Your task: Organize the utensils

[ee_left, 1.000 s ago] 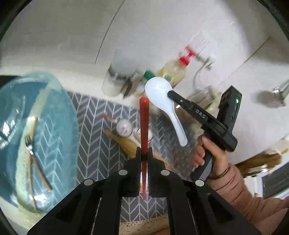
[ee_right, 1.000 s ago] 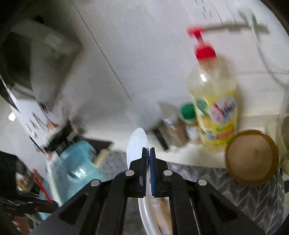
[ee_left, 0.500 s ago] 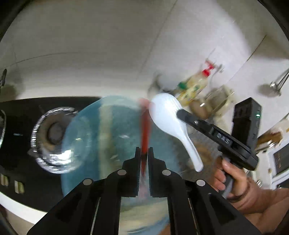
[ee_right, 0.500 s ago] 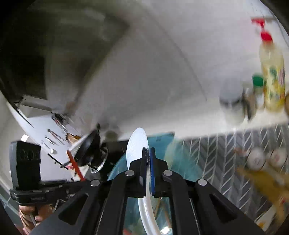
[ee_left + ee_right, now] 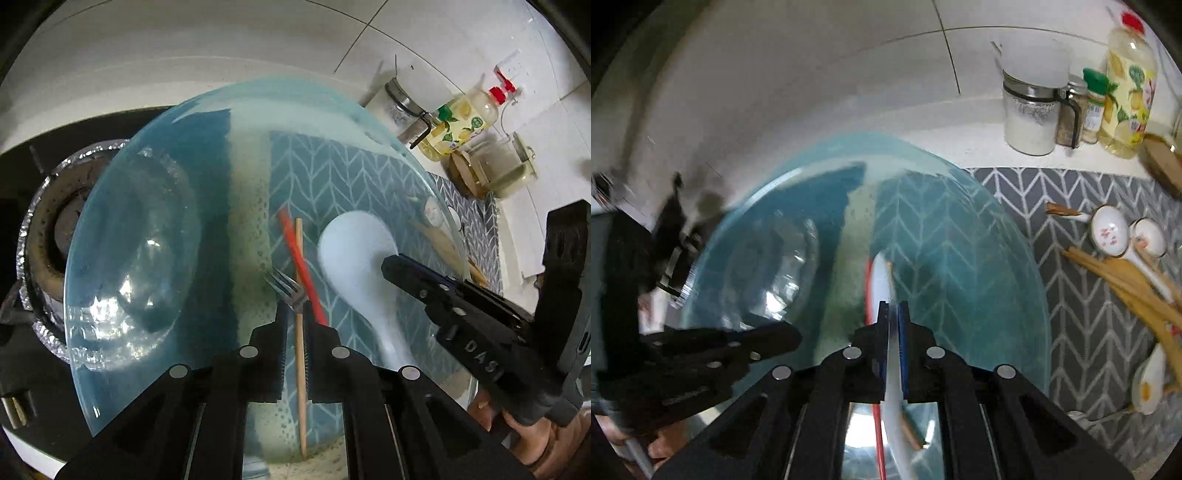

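A big clear blue bowl (image 5: 155, 206) fills both views. A red chopstick (image 5: 299, 258), a wooden chopstick (image 5: 301, 354) and a metal fork (image 5: 286, 286) lie in it. My left gripper (image 5: 297, 317) hangs over them with its jaws a little apart and nothing between them. My right gripper (image 5: 894, 314) is shut on a white rice spoon (image 5: 881, 284), also in the left wrist view (image 5: 354, 254), and holds it over the bowl (image 5: 997, 258).
A grey chevron mat (image 5: 1089, 295) to the right carries ceramic spoons (image 5: 1110, 230) and wooden chopsticks (image 5: 1126, 284). Jars and an oil bottle (image 5: 1130, 77) stand by the tiled wall. A gas burner (image 5: 48, 206) lies left of the bowl.
Both grippers swung left from the mat to over the blue bowl. The left gripper let go of the red chopstick, which now lies in the bowl. The right still holds the white spoon.
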`<state>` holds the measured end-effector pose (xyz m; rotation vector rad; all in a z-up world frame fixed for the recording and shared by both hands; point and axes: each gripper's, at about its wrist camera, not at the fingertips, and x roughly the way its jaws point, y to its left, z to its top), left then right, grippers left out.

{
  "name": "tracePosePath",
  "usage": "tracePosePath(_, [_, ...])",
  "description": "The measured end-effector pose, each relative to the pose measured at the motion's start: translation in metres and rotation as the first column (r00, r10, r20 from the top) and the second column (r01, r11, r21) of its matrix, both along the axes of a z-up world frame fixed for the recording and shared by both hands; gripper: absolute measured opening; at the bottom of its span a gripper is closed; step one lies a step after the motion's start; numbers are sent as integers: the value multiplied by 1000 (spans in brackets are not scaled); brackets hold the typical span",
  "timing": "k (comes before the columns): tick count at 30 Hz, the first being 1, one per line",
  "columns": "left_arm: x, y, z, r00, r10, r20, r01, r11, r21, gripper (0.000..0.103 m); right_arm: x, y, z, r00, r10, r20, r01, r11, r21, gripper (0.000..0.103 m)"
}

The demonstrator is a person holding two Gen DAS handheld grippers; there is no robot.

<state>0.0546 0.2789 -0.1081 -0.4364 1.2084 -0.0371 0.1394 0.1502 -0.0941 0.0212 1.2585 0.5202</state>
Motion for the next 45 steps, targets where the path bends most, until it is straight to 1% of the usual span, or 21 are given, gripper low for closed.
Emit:
tracePosePath(3, [-4,2,10,1000,19,11,-19,1000,6,17,2,0,4,1000,27,0,-27,1000,-12,6])
tracePosePath(4, [-7,2,16,999,29,23,-30,1000,10,19,3,-3,10,999,26,21,-27,1000,3,6])
tracePosePath(6, [-11,-1,34,997,40,60,-42,999,30,29,6,-9,28,997,35,75,-37,999,19,6])
tracePosePath(10, [-23,-26,93,980,33,195,-47,997,67,36,20,-39,88,972,71,224,-110,980,167,6])
tracePosePath(12, [-27,-49,120,963,8,268,-36,995,97,56,25,-67,123,942,69,327,-158,955,253,7])
tracePosePath(14, [-28,-77,143,946,-31,322,-13,991,134,59,33,-101,153,899,69,432,-208,936,283,28])
tracePosePath(15, [-25,-97,151,939,-57,339,11,990,137,59,36,-124,164,875,77,479,-237,929,285,52])
tracePosePath(16, [-21,-112,154,935,-71,347,27,991,132,60,38,-137,168,860,78,505,-246,929,275,63])
tracePosePath(17, [-16,-133,155,932,-82,354,41,992,121,62,40,-155,169,840,82,536,-252,935,251,63])
tracePosePath(19, [-9,-166,143,935,-101,341,68,992,108,63,47,-191,160,817,125,563,-282,938,201,63])
tracePosePath(20, [-1,-183,131,940,-105,323,78,993,94,63,51,-207,151,820,136,556,-275,946,173,63])
tracePosePath(23, [24,-218,86,968,-61,244,55,998,33,63,71,-253,109,875,141,464,-221,968,123,63])
tracePosePath(25, [40,-229,55,982,-17,189,16,1000,3,63,86,-284,67,920,136,369,-180,980,88,63])
tracePosePath(29, [77,-244,-13,995,95,28,-95,995,-21,50,100,-314,-4,952,177,249,-167,984,-60,63])
tracePosePath(32, [91,-246,-39,988,156,-17,-157,987,-46,48,101,-324,-46,951,238,199,-209,965,-157,63])
tracePosePath(36, [110,-257,-58,982,182,-43,-185,981,-53,47,80,-326,-60,914,344,215,-310,935,-174,62])
tracePosePath(38, [119,-263,-58,983,182,-23,-184,981,-67,44,73,-327,-60,909,351,223,-318,933,-171,62])
tracePosePath(39, [125,-267,-58,983,185,-16,-185,982,-47,43,71,-327,-61,910,357,209,-331,932,-149,62])
tracePosePath(43, [144,-287,-49,994,102,31,-103,994,31,37,61,-333,-61,912,369,179,-349,928,-132,62])
tracePosePath(44, [150,-292,-48,997,70,39,-72,996,46,33,58,-336,-61,912,372,175,-354,927,-125,62])
tracePosePath(45, [152,-297,-44,998,34,55,-37,998,53,23,55,-338,-59,911,372,178,-354,927,-122,62])
